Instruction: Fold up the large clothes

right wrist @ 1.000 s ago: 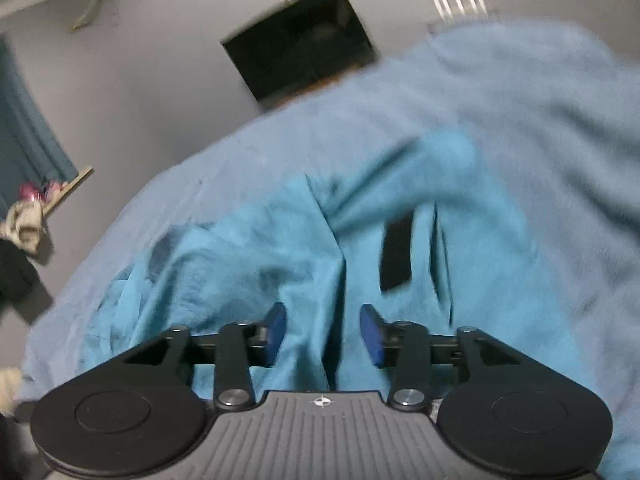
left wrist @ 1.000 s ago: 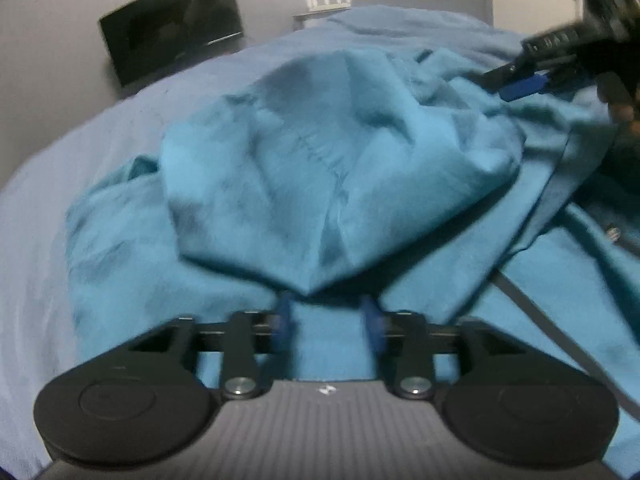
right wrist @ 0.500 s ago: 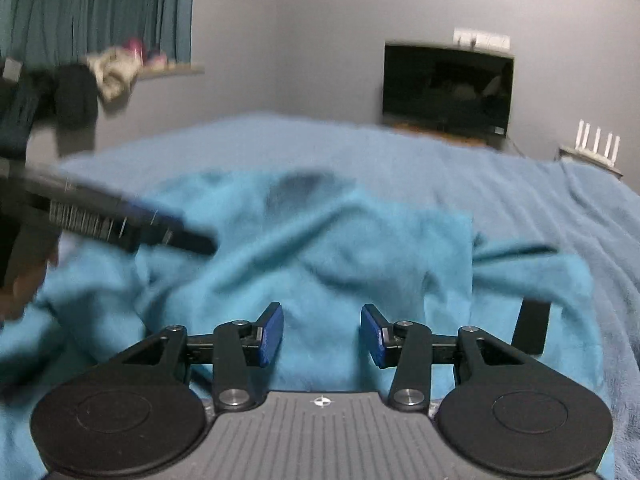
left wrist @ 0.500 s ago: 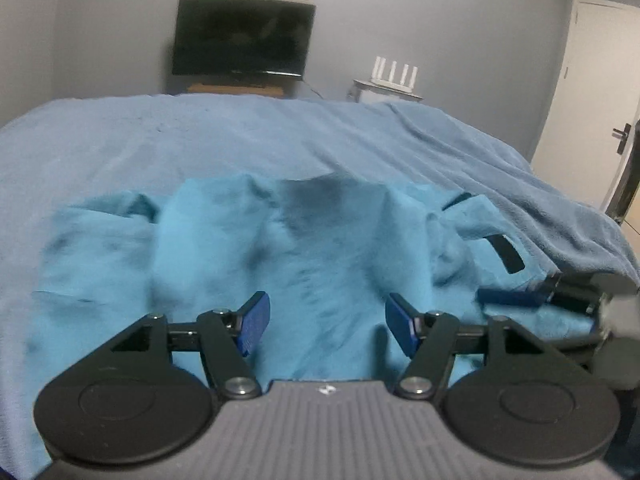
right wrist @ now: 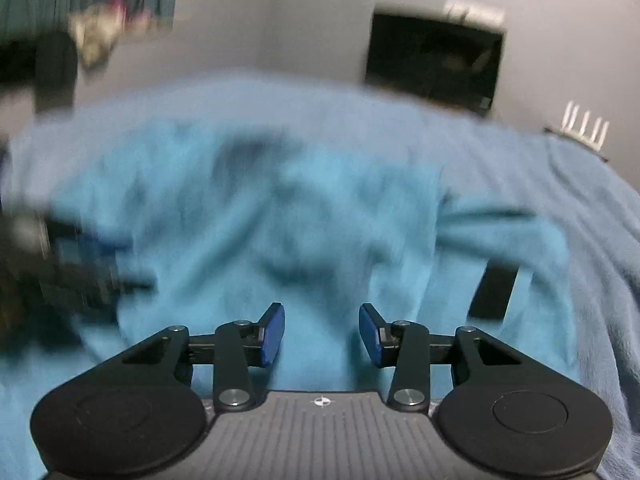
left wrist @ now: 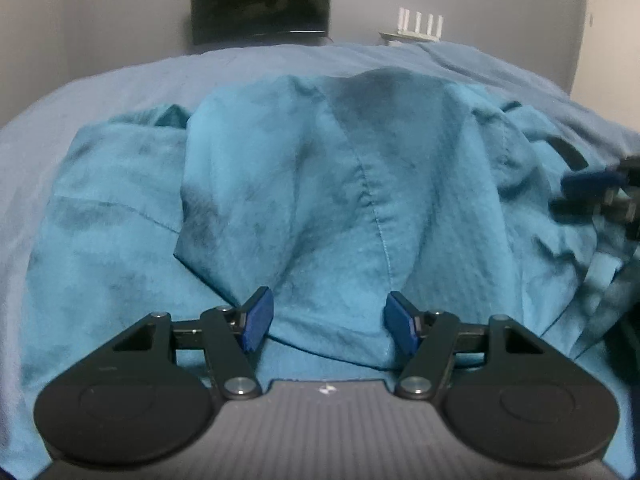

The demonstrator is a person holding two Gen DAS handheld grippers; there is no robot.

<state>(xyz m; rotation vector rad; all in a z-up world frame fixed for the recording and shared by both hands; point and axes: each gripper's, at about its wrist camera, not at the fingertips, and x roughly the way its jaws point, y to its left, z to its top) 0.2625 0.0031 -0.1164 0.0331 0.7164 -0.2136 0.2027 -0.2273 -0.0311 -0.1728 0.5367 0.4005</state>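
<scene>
A teal garment (left wrist: 344,184) is spread in rumpled folds over a blue blanket (left wrist: 168,80) that covers the bed. The left gripper (left wrist: 328,318) is held low over the near edge of the garment, its blue-padded jaws spread wide with nothing clamped; a raised fold carrying a stitched seam lies directly ahead between the fingers, and the folded hem is seen just under them. The right gripper (right wrist: 322,334) is likewise released, its jaws apart and empty, with the garment (right wrist: 280,216) filling the view ahead and below, though that view is blurred. A black strap or tab (right wrist: 494,290) is seen on the garment to the right of the right gripper. In the left wrist view the right gripper (left wrist: 600,196) is visible, blurred, at the garment's right edge. A dark television (left wrist: 260,0) and a white router (left wrist: 420,24) stand against the far wall.
</scene>
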